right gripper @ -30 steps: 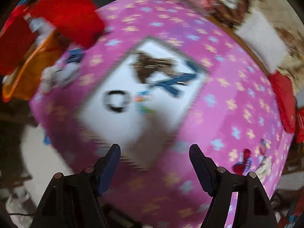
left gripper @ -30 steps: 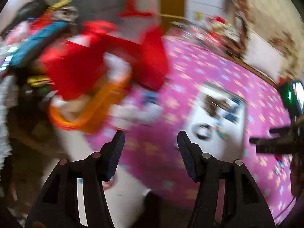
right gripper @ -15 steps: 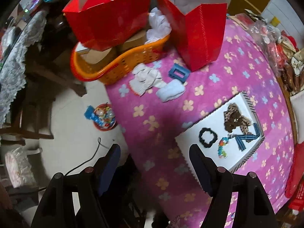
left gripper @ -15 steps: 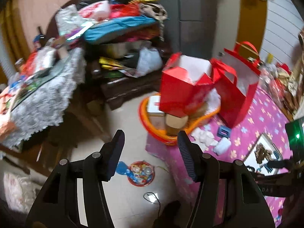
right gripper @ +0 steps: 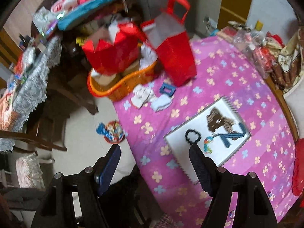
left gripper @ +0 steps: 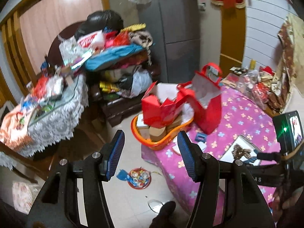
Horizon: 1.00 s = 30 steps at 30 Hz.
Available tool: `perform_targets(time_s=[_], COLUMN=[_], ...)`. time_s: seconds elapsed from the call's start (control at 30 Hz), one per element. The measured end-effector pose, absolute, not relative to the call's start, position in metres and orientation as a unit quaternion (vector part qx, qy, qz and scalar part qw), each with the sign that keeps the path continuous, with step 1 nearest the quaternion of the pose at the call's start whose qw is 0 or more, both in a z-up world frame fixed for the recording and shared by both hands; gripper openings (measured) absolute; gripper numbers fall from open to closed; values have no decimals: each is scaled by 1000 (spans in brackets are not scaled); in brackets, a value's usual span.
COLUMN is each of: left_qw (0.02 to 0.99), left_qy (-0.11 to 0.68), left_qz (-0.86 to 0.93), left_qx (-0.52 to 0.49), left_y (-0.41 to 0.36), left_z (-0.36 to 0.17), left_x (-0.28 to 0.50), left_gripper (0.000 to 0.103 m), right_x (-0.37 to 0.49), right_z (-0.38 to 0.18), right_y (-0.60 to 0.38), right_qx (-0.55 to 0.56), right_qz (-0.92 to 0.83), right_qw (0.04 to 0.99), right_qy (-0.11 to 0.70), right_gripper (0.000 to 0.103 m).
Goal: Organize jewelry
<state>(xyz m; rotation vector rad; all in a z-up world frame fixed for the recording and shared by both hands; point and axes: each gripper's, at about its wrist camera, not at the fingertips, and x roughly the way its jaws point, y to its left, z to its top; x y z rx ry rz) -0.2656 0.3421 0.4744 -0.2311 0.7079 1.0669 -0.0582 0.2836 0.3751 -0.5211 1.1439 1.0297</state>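
Counted: two red bags (right gripper: pixel 112 53), one orange basket (right gripper: pixel 121 87), one white mat (right gripper: pixel 209 133), one blue clip (right gripper: pixel 167 90).

An orange plastic basket (right gripper: pixel 121 89) stands at the edge of the pink flowered bedspread (right gripper: pixel 237 87), holding a crumpled red paper bag (right gripper: pixel 112 53). A taller red gift bag (right gripper: pixel 176 57) stands just beside it. A round red tray (left gripper: pixel 139 178) lies on the pale floor (left gripper: pixel 125 199) below.

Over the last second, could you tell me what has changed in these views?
Both hand-held grippers, left and right, rose away from the pink bedspread; the white mat now looks smaller and farther off. Nothing was grasped or released. Both stayed open and empty; the mat's items kept their places.
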Motion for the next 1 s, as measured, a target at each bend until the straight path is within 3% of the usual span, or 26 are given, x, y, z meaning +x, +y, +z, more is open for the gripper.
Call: perform_targets(time_s=[0.3, 0.5, 1.0], left_qw=[798, 810, 833], left_qy=[310, 310, 382], left_qz=[508, 490, 383], left_qx=[-97, -85, -118], left_y=[298, 278, 299], left_z=[512, 517, 470], left_x=[-264, -248, -181], left_gripper=[58, 58, 58], right_x=[-49, -31, -4], right_z=[407, 403, 351], right_y=[231, 201, 172], right_qx=[-205, -185, -188], right_qz=[469, 443, 345], right_qw=[717, 728, 723], right_qy=[473, 489, 568], right_gripper=[72, 72, 72])
